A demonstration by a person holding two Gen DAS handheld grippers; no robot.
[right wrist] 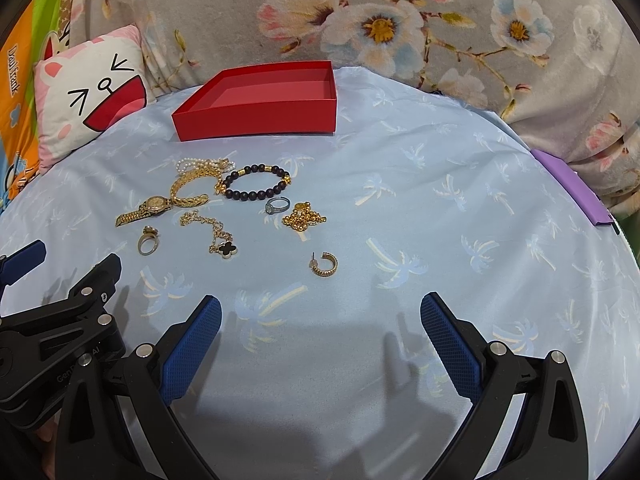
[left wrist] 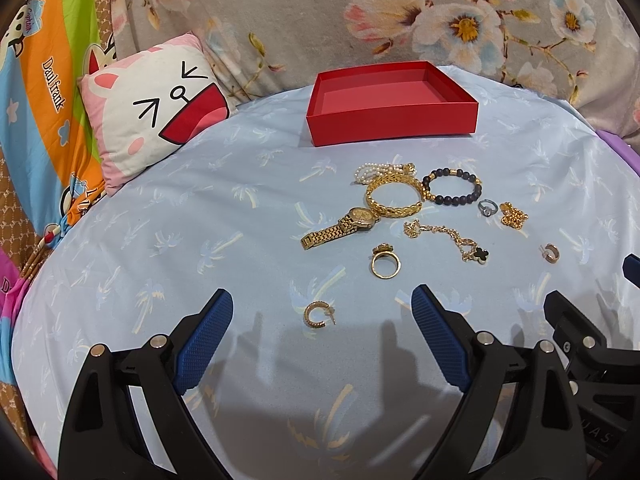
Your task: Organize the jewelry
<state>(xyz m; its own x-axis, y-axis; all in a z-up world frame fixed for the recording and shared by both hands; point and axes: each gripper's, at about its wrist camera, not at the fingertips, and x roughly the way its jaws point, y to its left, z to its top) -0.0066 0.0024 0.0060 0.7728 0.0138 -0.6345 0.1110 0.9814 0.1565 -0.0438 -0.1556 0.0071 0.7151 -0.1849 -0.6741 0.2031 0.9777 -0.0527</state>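
Note:
An empty red box (left wrist: pixel 394 120) (right wrist: pixel 256 120) stands at the far side of the blue sheet. Before it lie a gold watch (left wrist: pixel 340 227) (right wrist: pixel 144 209), a gold bangle (left wrist: pixel 394 199), a pearl string (left wrist: pixel 380 171), a dark bead bracelet (left wrist: pixel 452 191) (right wrist: pixel 256 186), a silver ring (left wrist: pixel 488 208) (right wrist: pixel 277 205), a gold chain heap (left wrist: pixel 514 214) (right wrist: pixel 304 217), a clover chain (left wrist: pixel 452 240) (right wrist: pixel 216 234) and a gold ring (left wrist: pixel 385 264) (right wrist: pixel 148 242). One hoop earring (left wrist: pixel 318 315) lies between my open left gripper's (left wrist: pixel 322 308) fingertips. Another hoop earring (right wrist: pixel 324 265) lies ahead of my open right gripper (right wrist: pixel 320 312).
A cartoon cushion (left wrist: pixel 152 108) (right wrist: pixel 86 92) leans at the back left. Floral bedding (left wrist: pixel 400 20) rises behind the box. A purple item (right wrist: pixel 572 184) lies at the sheet's right edge. Each gripper's body shows at the other view's side edge.

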